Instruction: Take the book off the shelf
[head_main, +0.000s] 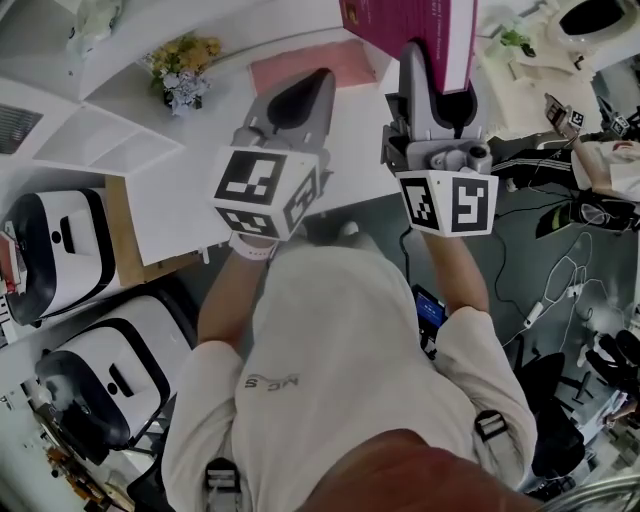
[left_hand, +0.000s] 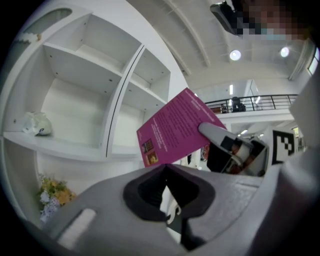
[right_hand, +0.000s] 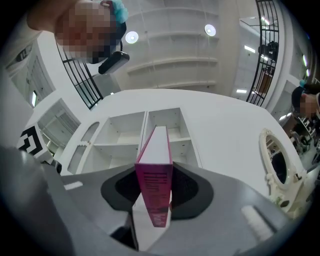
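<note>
The right claw (head_main: 437, 80) is clamping the magenta book (right_hand: 154, 192), its pads pressing on both covers and holding it edge-up in the air, clear of the white shelf (right_hand: 125, 137) on the far side. The left claw (head_main: 303, 98) is hovering just left of it, jaws together with nothing between them. A flower bunch (head_main: 183, 65) is sitting at the far left.

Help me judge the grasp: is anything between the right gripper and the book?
Nothing visible. The right gripper is shut directly on the magenta book, which it holds out in front of the white shelf.
</note>
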